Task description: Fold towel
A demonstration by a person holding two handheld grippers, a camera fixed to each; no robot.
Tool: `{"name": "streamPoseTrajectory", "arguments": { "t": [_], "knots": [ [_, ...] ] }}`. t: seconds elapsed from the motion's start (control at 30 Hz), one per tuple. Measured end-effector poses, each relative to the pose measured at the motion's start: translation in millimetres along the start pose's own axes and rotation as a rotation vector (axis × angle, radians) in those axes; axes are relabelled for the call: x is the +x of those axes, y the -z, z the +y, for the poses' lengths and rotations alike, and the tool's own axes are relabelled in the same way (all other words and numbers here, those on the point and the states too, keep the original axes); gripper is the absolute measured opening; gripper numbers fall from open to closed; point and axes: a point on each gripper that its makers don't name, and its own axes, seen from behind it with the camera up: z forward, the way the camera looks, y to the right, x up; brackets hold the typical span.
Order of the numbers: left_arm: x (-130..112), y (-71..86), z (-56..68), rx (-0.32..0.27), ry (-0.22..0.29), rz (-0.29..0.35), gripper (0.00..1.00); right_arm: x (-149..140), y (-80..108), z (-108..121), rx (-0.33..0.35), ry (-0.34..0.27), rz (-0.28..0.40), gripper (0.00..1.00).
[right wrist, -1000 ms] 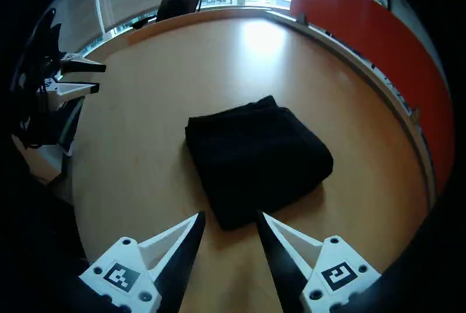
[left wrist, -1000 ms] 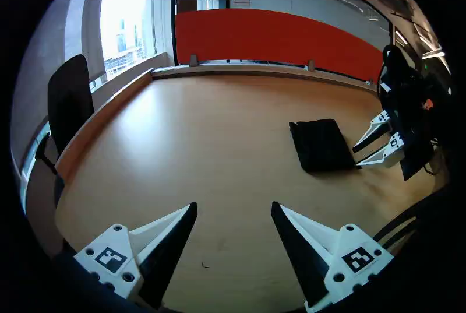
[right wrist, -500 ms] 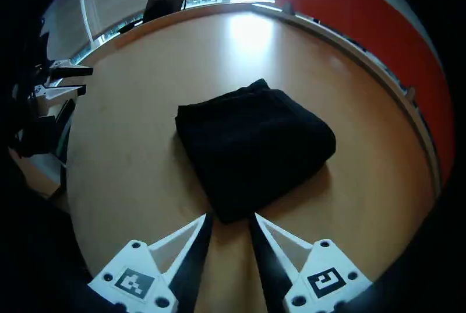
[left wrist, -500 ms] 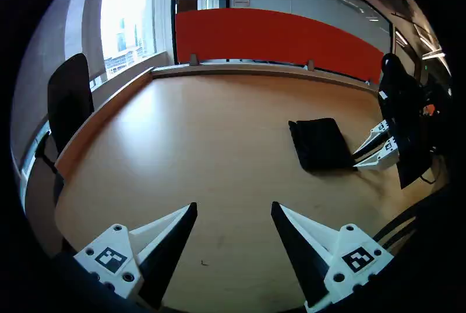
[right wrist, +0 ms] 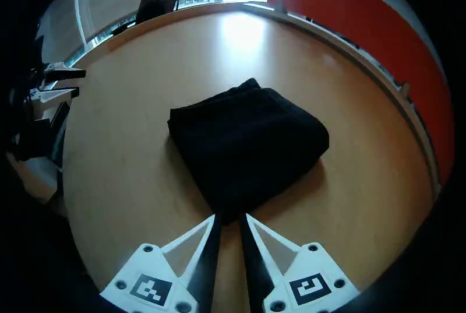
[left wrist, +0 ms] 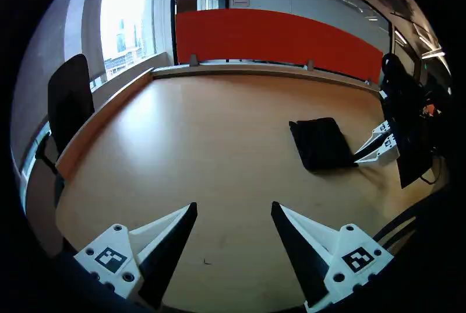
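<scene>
Taking the likely soft, light, floppy towel [right wrist: 247, 138] by its near corner: right gripper [right wrist: 230, 215] narrow there, bite uncertain; left gripper [left wrist: 233, 204] wide, empty.

I see a wide wooden table [left wrist: 221, 138], a red partition [left wrist: 274, 36] behind it, bright windows [left wrist: 125, 21], and a black chair [left wrist: 69, 100].

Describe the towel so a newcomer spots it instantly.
On the large light wooden table beside the red partition wall, look just ahead of the right gripper. The folded black cloth towel lies there: soft, dark and layered against the pale wood.
</scene>
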Motion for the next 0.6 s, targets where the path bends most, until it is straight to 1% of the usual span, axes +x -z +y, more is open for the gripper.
{"name": "streamPoseTrajectory", "arguments": {
  "t": [0.17, 0.37, 0.6],
  "knots": [
    [0.8, 0.3, 0.6, -0.002, -0.001, 0.003, 0.94, -1.9, 0.6, 0.9, -0.007, -0.003, -0.002, 0.23],
    [0.7, 0.9, 0.5, -0.003, -0.003, 0.003, 0.94, -3.5, 2.7, 8.4, -0.027, -0.014, -0.001, 0.06],
    [1.0, 0.9, 1.8, -0.008, -0.004, 0.003, 0.94, -1.0, 5.7, 12.1, -0.031, -0.026, 0.009, 0.05]
  ]
}}
